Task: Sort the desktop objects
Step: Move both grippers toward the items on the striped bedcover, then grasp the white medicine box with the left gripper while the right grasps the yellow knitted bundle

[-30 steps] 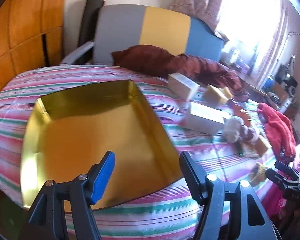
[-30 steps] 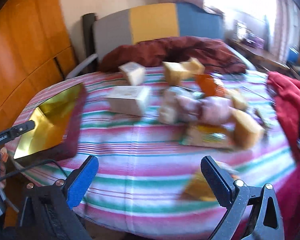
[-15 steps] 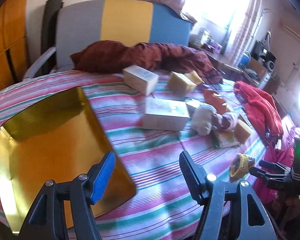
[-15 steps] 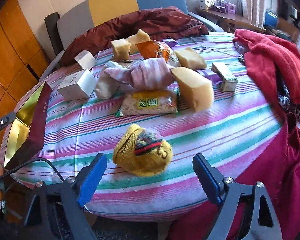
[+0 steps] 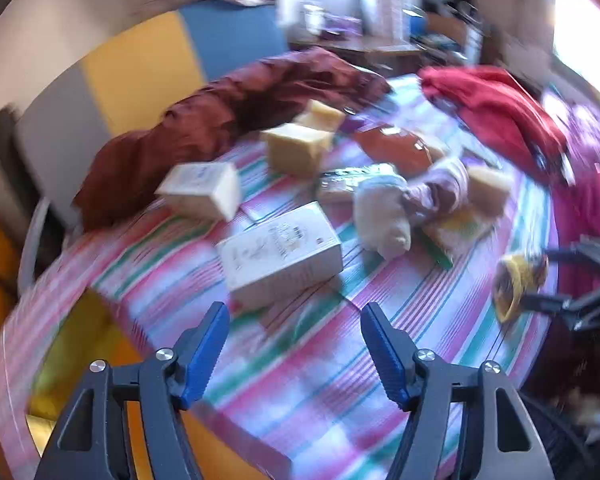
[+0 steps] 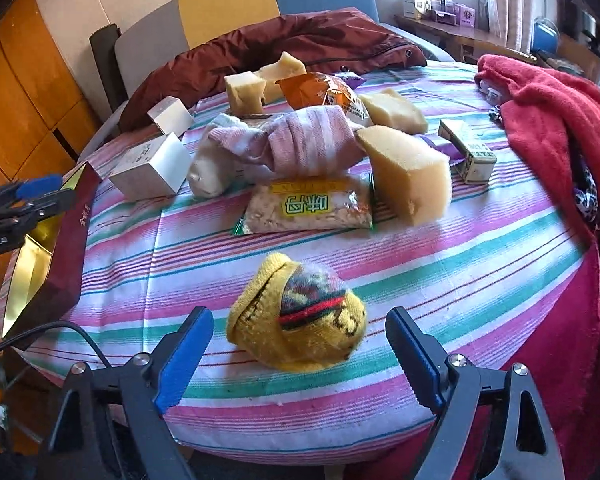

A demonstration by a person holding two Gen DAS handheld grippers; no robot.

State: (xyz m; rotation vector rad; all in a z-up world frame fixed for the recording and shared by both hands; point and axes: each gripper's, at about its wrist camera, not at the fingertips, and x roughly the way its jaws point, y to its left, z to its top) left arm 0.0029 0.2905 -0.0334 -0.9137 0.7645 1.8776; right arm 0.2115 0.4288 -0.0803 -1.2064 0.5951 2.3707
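My left gripper (image 5: pixel 295 312) hovers over the striped cloth, its jaws opening with nothing between them, just short of a white box (image 5: pixel 280 254). The gold tray (image 5: pixel 80 344) lies at its lower left. My right gripper (image 6: pixel 300 316) stands open low at the table's front edge. A rolled yellow sock (image 6: pixel 300 328) lies between its blue pads (image 6: pixel 184 360) without touching them. In the right wrist view the tray (image 6: pixel 32 256) sits at the far left, with the left gripper (image 6: pixel 20 200) above it.
A heap in the table's middle holds foam blocks (image 6: pixel 408 172), a pink sock roll (image 6: pixel 312 144), a white sock (image 6: pixel 208 172), snack packets (image 6: pixel 308 208), white boxes (image 6: pixel 148 168) and a small carton (image 6: pixel 468 156). A maroon jacket (image 6: pixel 284 44) lies behind, a red garment (image 6: pixel 548 120) at right.
The left view has swung off the gold tray toward the white box, and its jaws stand a little wider. The right gripper has come down around the yellow sock.
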